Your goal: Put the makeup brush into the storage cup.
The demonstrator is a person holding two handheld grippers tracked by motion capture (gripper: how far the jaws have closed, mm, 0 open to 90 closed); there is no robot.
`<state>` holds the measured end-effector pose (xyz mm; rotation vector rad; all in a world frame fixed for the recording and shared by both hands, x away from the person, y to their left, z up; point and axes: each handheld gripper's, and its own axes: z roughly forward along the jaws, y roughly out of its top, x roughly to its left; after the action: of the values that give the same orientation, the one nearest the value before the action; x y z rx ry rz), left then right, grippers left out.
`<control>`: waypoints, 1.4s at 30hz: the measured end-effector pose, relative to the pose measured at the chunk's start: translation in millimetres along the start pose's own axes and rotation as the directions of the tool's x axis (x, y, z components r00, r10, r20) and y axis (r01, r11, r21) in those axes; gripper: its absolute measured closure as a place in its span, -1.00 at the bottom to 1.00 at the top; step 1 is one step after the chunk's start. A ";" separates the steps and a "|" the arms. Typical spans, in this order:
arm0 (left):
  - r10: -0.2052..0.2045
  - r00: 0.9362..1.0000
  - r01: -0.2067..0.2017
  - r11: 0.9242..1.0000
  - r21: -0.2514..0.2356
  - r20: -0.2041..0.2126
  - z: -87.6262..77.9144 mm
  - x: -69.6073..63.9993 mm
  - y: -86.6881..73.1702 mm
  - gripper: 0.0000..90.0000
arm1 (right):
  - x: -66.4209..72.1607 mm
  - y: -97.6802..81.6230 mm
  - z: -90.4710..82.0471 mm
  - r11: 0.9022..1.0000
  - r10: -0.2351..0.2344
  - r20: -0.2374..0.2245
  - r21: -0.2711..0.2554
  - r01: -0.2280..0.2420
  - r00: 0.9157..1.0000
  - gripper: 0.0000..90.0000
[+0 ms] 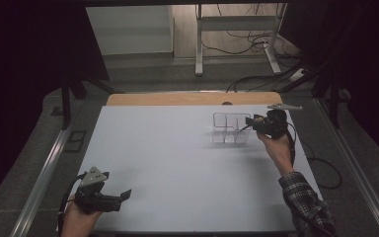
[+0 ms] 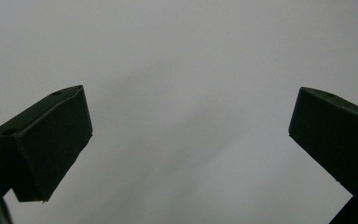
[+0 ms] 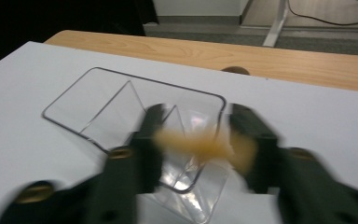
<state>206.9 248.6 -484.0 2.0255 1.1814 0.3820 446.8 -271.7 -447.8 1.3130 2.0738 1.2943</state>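
While right gripper (image 3: 193,140) jaws stand apart over clear divided organizer (image 1: 229,129), blurred yellowish item (image 3: 200,143) drops between them; placement seemingly underway; left gripper (image 2: 186,135) open, idle.

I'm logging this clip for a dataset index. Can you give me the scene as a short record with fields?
surface: white table with a wooden edge at the far side
container: clear divided organiser, on the table's far right
right tool: over the organiser's near corner, jaws apart
item: blurred yellowish thing between the right jaws; contact unclear
left tool: open, nothing between its jaws, near the table's front left
person: plaid sleeve on the right arm
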 end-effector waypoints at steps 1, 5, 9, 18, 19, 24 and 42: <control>0.000 1.000 0.000 1.000 0.000 0.001 -0.1 0.0 0.0 -1.00 | -0.7 0.2 0.7 1.000 -0.001 0.004 -0.007 0.001 1.000 -0.32; 0.000 1.000 0.000 1.000 -0.001 0.001 -0.1 0.0 0.0 -1.00 | -2.1 1.1 5.1 1.000 0.014 0.041 0.025 -0.015 0.999 -0.98; 0.002 1.000 -0.002 1.000 -0.001 0.001 -0.2 -0.3 0.1 -1.00 | -1.5 -1.0 5.7 0.998 -0.017 0.106 0.063 0.010 0.994 -1.00; -0.004 1.000 0.004 1.000 -0.005 0.002 -0.4 0.1 0.1 -1.00 | -3.5 -2.8 1.5 0.996 -0.040 0.068 0.088 0.033 0.997 -1.00; -0.004 1.000 0.004 1.000 -0.005 0.002 -0.4 0.1 0.1 -1.00 | -3.3 -3.0 1.3 0.995 -0.043 0.066 0.090 0.037 0.997 -1.00; -0.004 1.000 0.004 1.000 -0.004 0.001 -0.4 0.2 0.0 -1.00 | -1.9 -4.0 1.2 0.993 -0.060 0.061 0.105 0.054 0.996 -1.00; -0.005 1.000 0.005 1.000 -0.006 0.001 -0.7 0.4 -0.2 -1.00 | 1.3 -5.0 -7.5 0.987 -0.093 0.035 0.133 0.088 0.995 -1.00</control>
<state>206.6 249.3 -483.7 2.0174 1.1831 0.3813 438.4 -275.0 -447.9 1.2714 2.1949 1.1000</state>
